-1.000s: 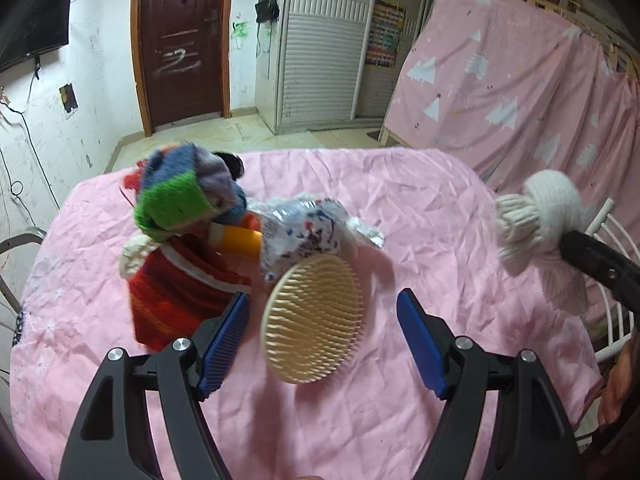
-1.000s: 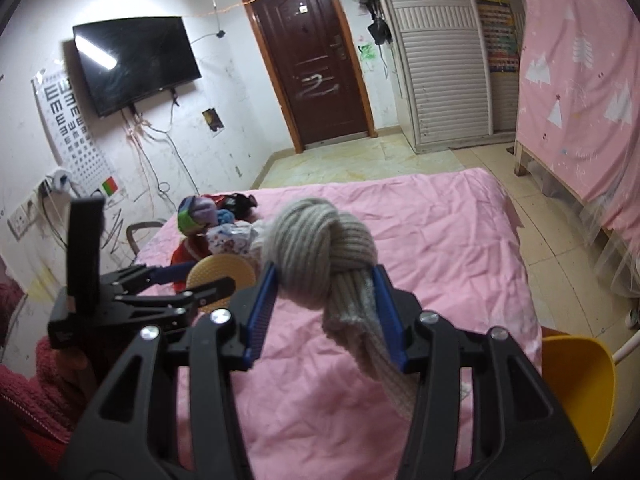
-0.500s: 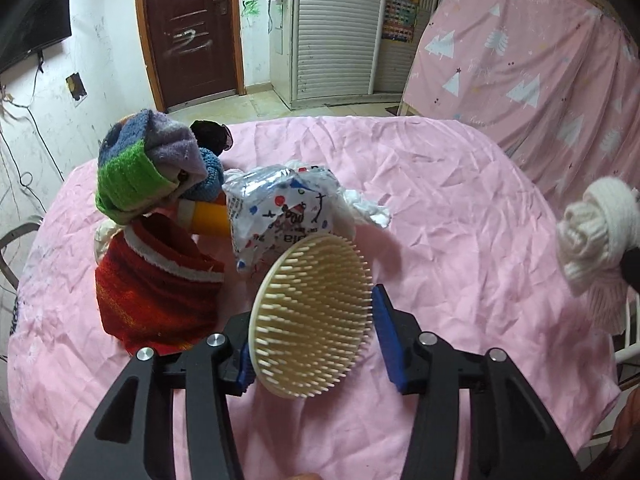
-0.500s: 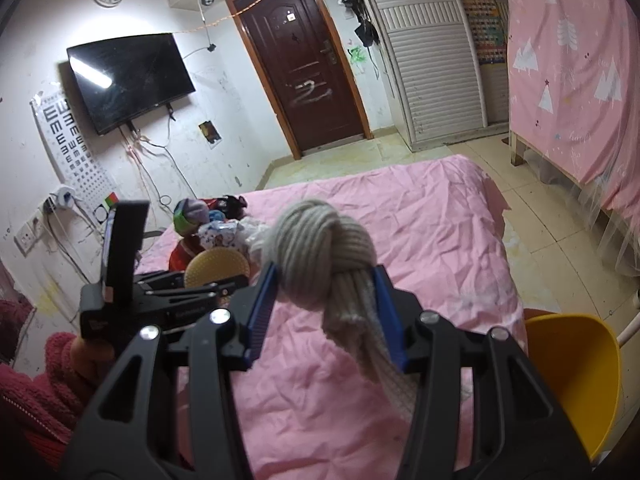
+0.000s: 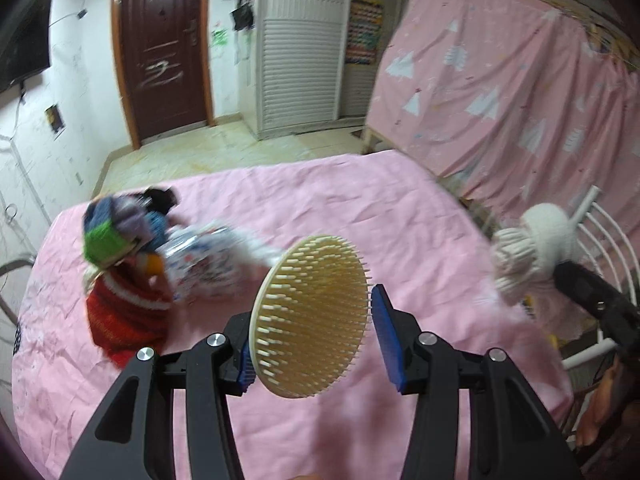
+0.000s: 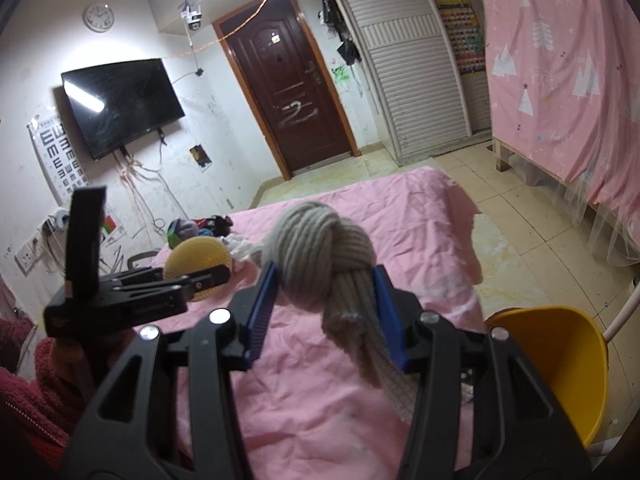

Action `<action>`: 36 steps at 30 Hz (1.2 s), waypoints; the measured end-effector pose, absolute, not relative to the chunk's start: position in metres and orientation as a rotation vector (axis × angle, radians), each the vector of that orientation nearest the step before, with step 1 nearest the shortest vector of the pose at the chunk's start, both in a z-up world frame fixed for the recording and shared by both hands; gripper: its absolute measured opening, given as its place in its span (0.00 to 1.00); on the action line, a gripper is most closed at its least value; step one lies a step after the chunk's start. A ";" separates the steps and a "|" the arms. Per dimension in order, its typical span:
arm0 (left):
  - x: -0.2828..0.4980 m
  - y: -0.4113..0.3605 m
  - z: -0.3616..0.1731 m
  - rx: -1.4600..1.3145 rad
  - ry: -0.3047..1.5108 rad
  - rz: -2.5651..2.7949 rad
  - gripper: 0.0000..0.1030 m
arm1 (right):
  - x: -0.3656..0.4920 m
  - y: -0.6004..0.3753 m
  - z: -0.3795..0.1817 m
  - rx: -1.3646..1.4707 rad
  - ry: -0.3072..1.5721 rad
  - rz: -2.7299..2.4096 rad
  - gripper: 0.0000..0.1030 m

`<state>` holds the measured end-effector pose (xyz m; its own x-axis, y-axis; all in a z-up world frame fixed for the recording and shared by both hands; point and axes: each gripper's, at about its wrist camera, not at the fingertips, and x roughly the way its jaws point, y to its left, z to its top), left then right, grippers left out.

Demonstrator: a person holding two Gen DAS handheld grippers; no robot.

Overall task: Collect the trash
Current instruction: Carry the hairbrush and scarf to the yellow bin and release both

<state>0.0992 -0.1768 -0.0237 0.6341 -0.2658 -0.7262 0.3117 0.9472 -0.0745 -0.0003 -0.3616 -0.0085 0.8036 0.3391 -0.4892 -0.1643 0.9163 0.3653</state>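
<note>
A round cream brush point(image 5: 310, 322), bristles facing the camera, sits tilted between the blue pads of the left gripper point(image 5: 316, 344); the jaws are drawn in around it, the left pad hidden behind its rim and the right pad at its edge, and it hangs above the pink-covered table point(image 5: 360, 208). The right gripper point(image 6: 324, 312) is clamped on a knotted beige knit sock point(image 6: 326, 258), the knot bulging above the pads and the tail hanging down between them. Farther back on the table lies a blurred heap: a crumpled printed wrapper point(image 5: 208, 258) touching a red knit piece point(image 5: 124, 320), with a multicoloured knit bundle point(image 5: 114, 226) on top. In the right wrist view a yellow bin point(image 6: 560, 356) stands just beside the table's near right corner.
</note>
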 end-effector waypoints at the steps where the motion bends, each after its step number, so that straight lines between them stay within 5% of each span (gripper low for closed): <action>1: 0.096 -0.186 -0.020 0.064 0.813 -0.351 0.39 | -0.004 -0.367 -0.008 0.322 0.572 0.262 0.45; 15: 0.060 -0.292 0.003 0.157 0.755 -0.583 0.39 | -0.050 -0.456 -0.014 0.357 0.555 0.003 0.45; 19: 0.049 -0.323 0.007 0.176 0.743 -0.644 0.39 | -0.056 -0.476 -0.027 0.385 0.569 -0.057 0.59; 32: 0.029 -0.409 -0.004 0.234 0.763 -0.773 0.40 | -0.078 -0.520 -0.026 0.498 0.486 -0.176 0.59; 36: 0.031 -0.421 -0.012 0.228 0.782 -0.788 0.54 | -0.082 -0.527 -0.024 0.507 0.469 -0.192 0.59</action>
